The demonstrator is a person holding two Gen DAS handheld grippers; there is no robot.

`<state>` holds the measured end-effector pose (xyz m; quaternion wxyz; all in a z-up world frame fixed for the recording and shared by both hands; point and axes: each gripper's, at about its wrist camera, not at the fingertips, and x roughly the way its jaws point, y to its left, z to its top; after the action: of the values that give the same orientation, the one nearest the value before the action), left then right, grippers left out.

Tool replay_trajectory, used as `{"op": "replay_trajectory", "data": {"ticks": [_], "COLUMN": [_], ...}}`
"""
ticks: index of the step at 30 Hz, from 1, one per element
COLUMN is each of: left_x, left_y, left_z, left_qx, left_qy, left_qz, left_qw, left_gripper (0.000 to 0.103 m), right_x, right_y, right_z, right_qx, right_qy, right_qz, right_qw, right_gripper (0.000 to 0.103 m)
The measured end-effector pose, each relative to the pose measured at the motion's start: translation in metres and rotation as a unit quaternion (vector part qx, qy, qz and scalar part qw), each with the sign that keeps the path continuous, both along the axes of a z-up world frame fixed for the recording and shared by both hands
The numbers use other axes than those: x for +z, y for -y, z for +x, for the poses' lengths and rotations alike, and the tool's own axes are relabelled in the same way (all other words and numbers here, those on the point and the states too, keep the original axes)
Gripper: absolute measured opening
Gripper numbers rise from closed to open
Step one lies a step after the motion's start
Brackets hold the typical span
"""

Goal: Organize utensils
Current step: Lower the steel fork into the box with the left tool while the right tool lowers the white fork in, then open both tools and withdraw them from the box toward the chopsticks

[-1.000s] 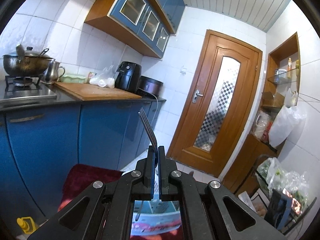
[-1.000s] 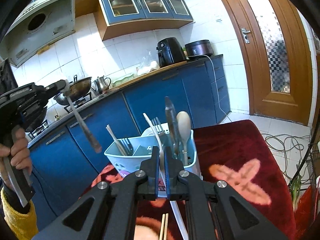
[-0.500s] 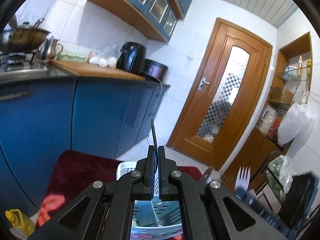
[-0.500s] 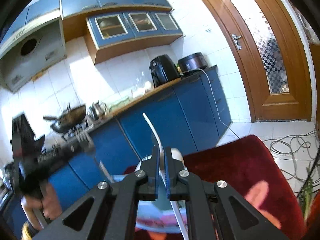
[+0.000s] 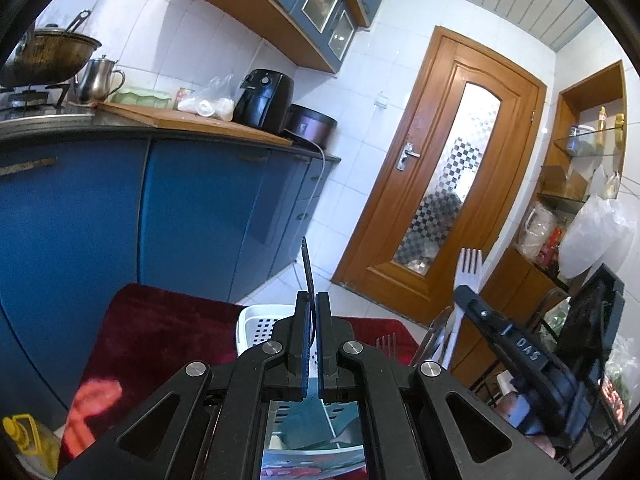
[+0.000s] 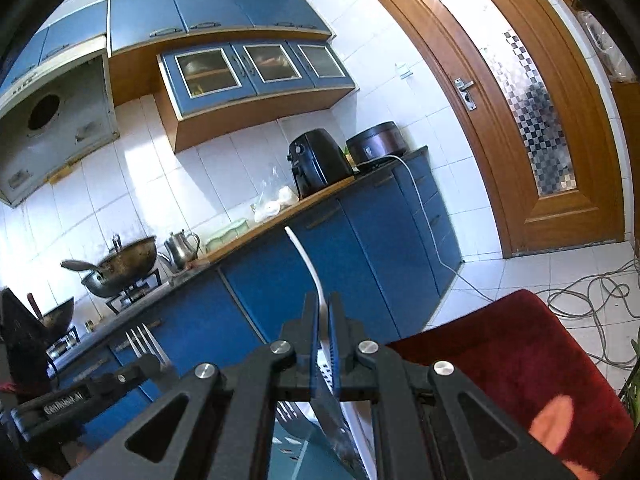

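Observation:
My left gripper (image 5: 314, 300) is shut on a metal fork (image 5: 306, 266) that stands up edge-on between its fingers. Below it sits the pale slotted utensil basket (image 5: 256, 326) on a dark red cloth (image 5: 160, 332), with another fork (image 5: 386, 344) and a spoon (image 5: 436, 332) standing in it. My right gripper (image 6: 324, 300) is shut on a white plastic fork (image 6: 306, 258), curved and upright, over the same basket (image 6: 326, 366). Each gripper shows in the other's view: the right one (image 5: 464, 295) with the white fork (image 5: 470, 264), the left one (image 6: 154, 362) with metal tines (image 6: 142, 340).
Blue cabinets (image 5: 192, 208) run behind the red-covered table. An air fryer (image 5: 262, 100), a rice cooker (image 5: 310, 126), a kettle (image 5: 96, 82) and a wok (image 6: 116, 264) stand on the counter. A wooden door (image 5: 436, 184), floor cables (image 6: 592, 292) and bagged shelves (image 5: 580, 232) lie to the right.
The left gripper has sunk toward the basket with its fork. The right gripper has moved over the basket with the white fork, so the two grippers now stand close side by side.

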<state>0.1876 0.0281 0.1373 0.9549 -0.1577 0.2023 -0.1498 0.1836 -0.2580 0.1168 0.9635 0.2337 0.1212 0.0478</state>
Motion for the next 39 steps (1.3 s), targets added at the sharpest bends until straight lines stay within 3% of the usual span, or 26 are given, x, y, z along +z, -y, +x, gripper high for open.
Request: {"op": "replay_trajectory", "data": {"ticks": [16,20,23,39], "left_x": [-0.023,-0.022,-0.019,0.004], "left_y": [0.011,0.014,0.016,0.019], "left_z": [-0.008,-0.014,-0.018,-0.058], "left_qx": [-0.007,-0.007,-0.005,-0.017], "left_qy": [-0.024,-0.021,-0.018,-0.004], "left_qz": [0.033,0.049,0.062,0.079], "left_qw": [0.9991,0.9986,0.9979,0.9967], "left_gripper": [0.003,0.016,0.035,0.038], "right_x": [-0.019,-0.017,-0.015,0.016], "right_y": [-0.011,-0.012,-0.013,-0.022], "right_z": [-0.018,-0.025,-0.031,-0.080], "right_qx": [0.021,0.030,0.034,0.052], "right_qy": [-0.026,-0.028,-0.029,-0.016], "right_qz": [-0.038,-0.035,-0.030,-0.031], "right_qw": [0.999,0.999,0.999,0.998], "right_gripper": [0.011,0.028,0.028,0.034]}}
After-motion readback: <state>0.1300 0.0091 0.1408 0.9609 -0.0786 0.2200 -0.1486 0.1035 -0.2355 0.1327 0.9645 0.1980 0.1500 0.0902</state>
